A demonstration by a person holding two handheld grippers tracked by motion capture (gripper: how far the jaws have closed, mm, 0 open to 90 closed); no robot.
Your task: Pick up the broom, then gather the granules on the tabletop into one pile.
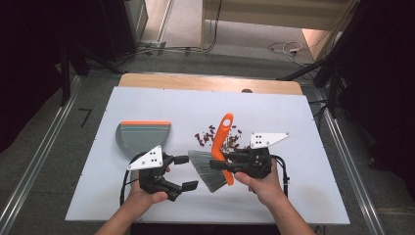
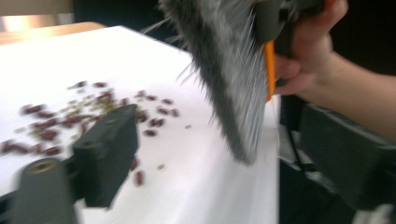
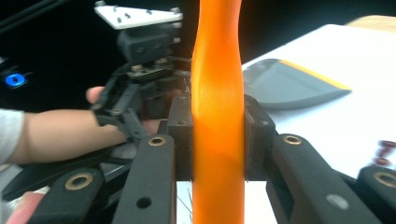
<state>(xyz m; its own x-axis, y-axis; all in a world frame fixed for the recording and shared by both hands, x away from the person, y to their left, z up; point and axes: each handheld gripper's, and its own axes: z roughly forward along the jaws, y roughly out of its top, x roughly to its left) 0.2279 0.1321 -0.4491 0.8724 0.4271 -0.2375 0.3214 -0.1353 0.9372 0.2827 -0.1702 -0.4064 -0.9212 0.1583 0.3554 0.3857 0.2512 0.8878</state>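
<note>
Now, starting at the left of the high view, the grey dustpan [image 1: 142, 136] with its orange edge lies flat on the white table [image 1: 303, 196], mouth turned toward the near side. Just below and to its right sits the left gripper [image 1: 185, 172] — jaws spread wide, nothing between them, one jaw reaching toward the bristles, the other lower and nearer the person. The left hand [image 1: 147, 193] wraps its body from underneath.

In the left gripper view, one black jaw rises at the lower left, and the grey bristles [image 2: 229, 79] hang down just ahead of it, tips close to the table. Scattered dark red beans [image 2: 70, 122] lie beyond the jaw on the white surface.

Moving to the middle — the brush [image 1: 219, 147] has its orange handle pointing away up the table, its grey bristle head fanned toward the near-left, right beside the open left gripper. The beans [image 1: 215, 137] are strewn around the handle on both sides.

And on the right, the right gripper [image 1: 221, 164] is clamped on that brush just above the bristles. The right gripper view confirms it: both jaws press flat against the orange handle [image 3: 217, 116] from either side, handle standing upright between them. The right hand [image 1: 264, 183] holds the gripper body from below.
</note>
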